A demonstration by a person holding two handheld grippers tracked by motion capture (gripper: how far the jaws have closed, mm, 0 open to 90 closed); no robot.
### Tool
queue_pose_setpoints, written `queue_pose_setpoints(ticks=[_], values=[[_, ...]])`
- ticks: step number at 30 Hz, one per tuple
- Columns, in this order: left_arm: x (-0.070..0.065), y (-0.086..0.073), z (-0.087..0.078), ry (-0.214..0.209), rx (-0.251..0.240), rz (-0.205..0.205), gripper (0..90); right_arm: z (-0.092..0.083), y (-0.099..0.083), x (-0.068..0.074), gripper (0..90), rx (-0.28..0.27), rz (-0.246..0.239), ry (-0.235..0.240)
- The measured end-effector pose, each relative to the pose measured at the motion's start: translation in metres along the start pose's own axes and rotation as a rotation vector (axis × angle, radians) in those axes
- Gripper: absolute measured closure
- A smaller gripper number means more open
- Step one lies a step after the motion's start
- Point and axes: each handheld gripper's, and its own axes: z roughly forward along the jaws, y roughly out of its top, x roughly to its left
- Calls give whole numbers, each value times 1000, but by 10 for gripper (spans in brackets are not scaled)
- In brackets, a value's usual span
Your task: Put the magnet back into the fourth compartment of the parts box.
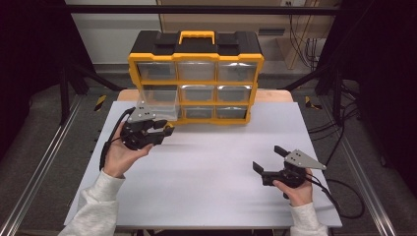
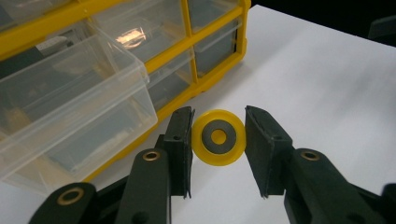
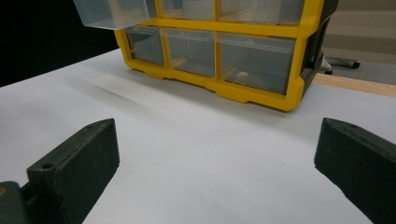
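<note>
Yellow wheel (image 2: 218,137) sits clamped between the left gripper (image 2: 218,140) jaws, just beside the pulled-out drawer (image 2: 70,88); carry it level over the rim before letting go. Right gripper (image 3: 217,154) jaws stand apart, idle.

"Any lettering you can read on the organiser (image 1: 195,78)?"

"None from my side. Its drawers carry no readable label, and my yellow disc (image 2: 218,137) bears no print."
</note>
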Motion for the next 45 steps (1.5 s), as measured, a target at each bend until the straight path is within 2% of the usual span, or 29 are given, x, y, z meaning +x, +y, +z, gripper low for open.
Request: queue_pose_setpoints(ticks=[14,23,30,45], values=[[19,25,-3,41,-14,-14,629,0,0,0,6,-1,-1,1],[31,41,2,68,-15,-23,629,0,0,-1,6,-1,3,1],[42,46,11,92,4,-29,629,0,0,-1,6,-2,4,3],[66,50,20,145,7,-46,628,0,-1,-1,6,2,1,4]])
